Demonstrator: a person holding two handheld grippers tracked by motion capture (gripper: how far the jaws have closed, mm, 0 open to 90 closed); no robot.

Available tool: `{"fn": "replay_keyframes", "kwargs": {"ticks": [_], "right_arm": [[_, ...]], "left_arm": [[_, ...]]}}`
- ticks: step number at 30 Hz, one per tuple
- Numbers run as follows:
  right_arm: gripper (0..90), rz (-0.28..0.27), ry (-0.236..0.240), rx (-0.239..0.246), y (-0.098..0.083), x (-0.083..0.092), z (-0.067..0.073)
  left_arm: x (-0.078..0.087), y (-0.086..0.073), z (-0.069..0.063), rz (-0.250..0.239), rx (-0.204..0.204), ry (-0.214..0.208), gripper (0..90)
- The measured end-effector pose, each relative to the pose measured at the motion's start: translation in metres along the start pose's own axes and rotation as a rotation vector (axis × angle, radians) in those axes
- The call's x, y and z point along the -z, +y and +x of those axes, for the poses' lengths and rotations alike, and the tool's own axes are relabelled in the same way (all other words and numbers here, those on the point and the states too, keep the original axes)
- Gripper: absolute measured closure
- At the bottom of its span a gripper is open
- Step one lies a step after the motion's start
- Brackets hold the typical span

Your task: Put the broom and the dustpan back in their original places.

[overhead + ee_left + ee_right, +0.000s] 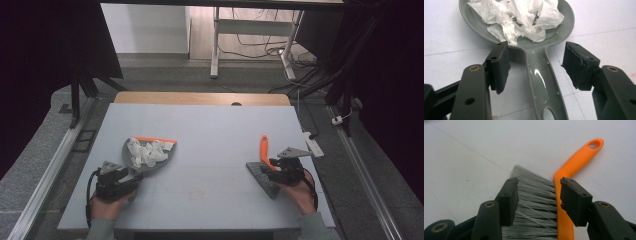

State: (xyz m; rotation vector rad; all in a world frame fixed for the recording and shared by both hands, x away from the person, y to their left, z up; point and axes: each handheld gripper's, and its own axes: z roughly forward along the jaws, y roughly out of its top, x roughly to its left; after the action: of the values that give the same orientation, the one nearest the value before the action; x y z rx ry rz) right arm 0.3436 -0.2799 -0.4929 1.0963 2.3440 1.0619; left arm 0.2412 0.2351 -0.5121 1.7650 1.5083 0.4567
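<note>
Between our left gripper's [535, 67] parted jaws lies one grey dustpan's [541, 82] handle, untouched, its pan ahead holding crumpled white paper [521, 18]. Our right gripper [537, 195] straddles one orange-handled brush [564, 202]; we cannot tell whether the pads press it.

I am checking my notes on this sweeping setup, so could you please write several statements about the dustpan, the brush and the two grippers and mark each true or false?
1. The dustpan holds crumpled white paper scraps. True.
2. The left gripper clamps the dustpan handle. False: its pads stand apart from the handle on both sides.
3. The brush has an orange handle and grey bristles. True.
4. The brush lies inside the dustpan. False: it lies on the table at the right gripper, well apart from the dustpan.
5. The right gripper's jaws straddle the brush. True.
</note>
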Motion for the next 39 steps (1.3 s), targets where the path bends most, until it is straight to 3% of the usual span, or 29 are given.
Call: {"fn": "replay_keyframes", "kwargs": {"ticks": [5,10,16,26,33,39], "right_arm": [[48.5,-0.017,0.028,0.042,-0.001,0.003,0.006],[48.5,-0.032,0.064,0.077,-0.003,0.006,0.014],[48.5,-0.045,0.096,0.099,-0.005,0.006,0.022],[48.5,-0.077,0.121,0.132,-0.016,0.014,0.03],[48.4,-0.087,0.119,0.104,-0.029,0.024,0.021],[48.5,-0.109,0.138,0.093,-0.029,0.024,0.019]], "left_arm": [[0.003,0.0,-0.004,-0.002,-0.073,-0.033,39.2],[0.001,-0.001,-0.008,0.027,-0.157,-0.084,39.2],[-0.003,-0.001,-0.006,0.05,-0.218,-0.145,39.0],[-0.003,-0.004,-0.001,0.065,-0.245,-0.212,38.6],[-0.002,-0.005,-0.002,0.066,-0.257,-0.225,38.4],[-0.001,-0.006,-0.002,0.062,-0.259,-0.226,38.2]]}}
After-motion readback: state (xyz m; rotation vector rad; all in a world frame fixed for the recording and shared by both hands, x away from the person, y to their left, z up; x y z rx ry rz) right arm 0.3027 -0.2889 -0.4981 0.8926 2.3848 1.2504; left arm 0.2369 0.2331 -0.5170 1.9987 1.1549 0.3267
